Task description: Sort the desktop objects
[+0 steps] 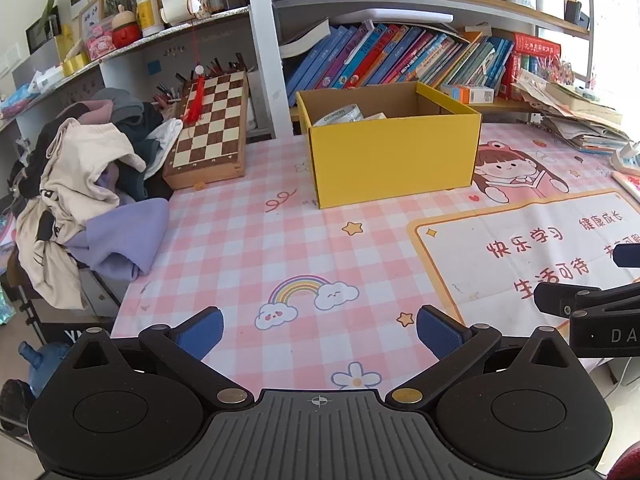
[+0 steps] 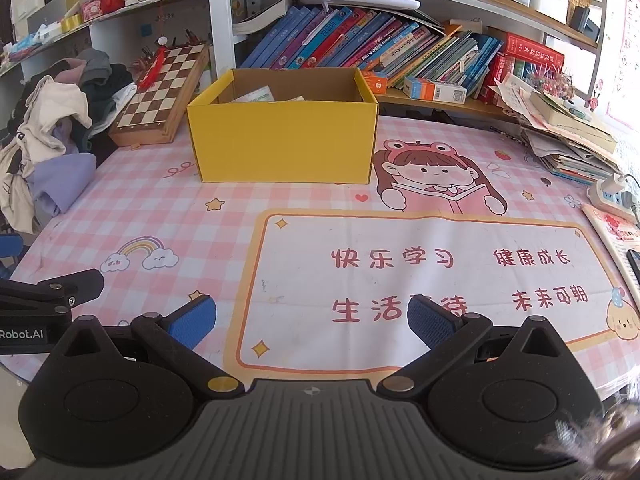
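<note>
Desk scene, both wrist views. Ahead of the left gripper (image 1: pixel 320 332) and slightly to its right stands one yellow box (image 1: pixel 394 156), open at the top, with paper or packaged items (image 1: pixel 340 114) inside it whose number cannot be told. The same box lies ahead and a little left of the right gripper (image 2: pixel 310 320). Nothing stands between either gripper and the box; only the pink checked desk mat (image 1: pixel 240 240) shows there. Beyond and left of the box leans one folding chessboard (image 1: pixel 210 124), a red tassel (image 1: pixel 195 100) hanging across it. Far left of the left gripper, a heap of clothes (image 1: pixel 84 184) spills over the desk edge. Behind the box runs a row of books (image 2: pixel 360 46) on the lower shelf; far right of the right gripper sit a stack of papers and books (image 2: pixel 568 132) and one white power strip (image 2: pixel 612 196).

Left gripper: blue-padded fingers (image 1: pixel 204 332) spread wide, holding nothing, hovering above the mat. Right gripper: fingers (image 2: pixel 192 322) likewise spread wide, empty, above the printed panel of the mat. Each gripper's side appears at the edge of the other's view
</note>
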Tool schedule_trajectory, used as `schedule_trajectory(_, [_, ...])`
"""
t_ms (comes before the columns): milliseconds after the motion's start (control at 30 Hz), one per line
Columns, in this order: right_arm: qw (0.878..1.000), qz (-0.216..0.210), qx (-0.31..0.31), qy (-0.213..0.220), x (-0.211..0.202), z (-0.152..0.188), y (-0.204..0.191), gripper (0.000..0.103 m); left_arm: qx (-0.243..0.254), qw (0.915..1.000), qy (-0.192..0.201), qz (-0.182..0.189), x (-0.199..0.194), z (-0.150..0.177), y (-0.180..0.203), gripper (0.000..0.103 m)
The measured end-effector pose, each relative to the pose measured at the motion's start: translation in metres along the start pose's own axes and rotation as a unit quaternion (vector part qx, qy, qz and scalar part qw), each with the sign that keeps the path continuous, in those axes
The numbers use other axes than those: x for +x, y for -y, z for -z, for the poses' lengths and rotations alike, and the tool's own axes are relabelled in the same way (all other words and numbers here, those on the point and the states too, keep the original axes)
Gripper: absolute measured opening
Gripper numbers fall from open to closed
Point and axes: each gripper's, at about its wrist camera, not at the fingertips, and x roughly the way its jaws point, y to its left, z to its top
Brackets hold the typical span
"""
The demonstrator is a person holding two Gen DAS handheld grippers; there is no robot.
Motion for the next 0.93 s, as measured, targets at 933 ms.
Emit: schedule_trajectory(933, [1.0,-0.001,-0.001,-0.01,0.0037,0.0018,0.0006,0.103,-0.016,0.9998,-0.006,0.007,0.0016,0.0021,-0.0011,0.103])
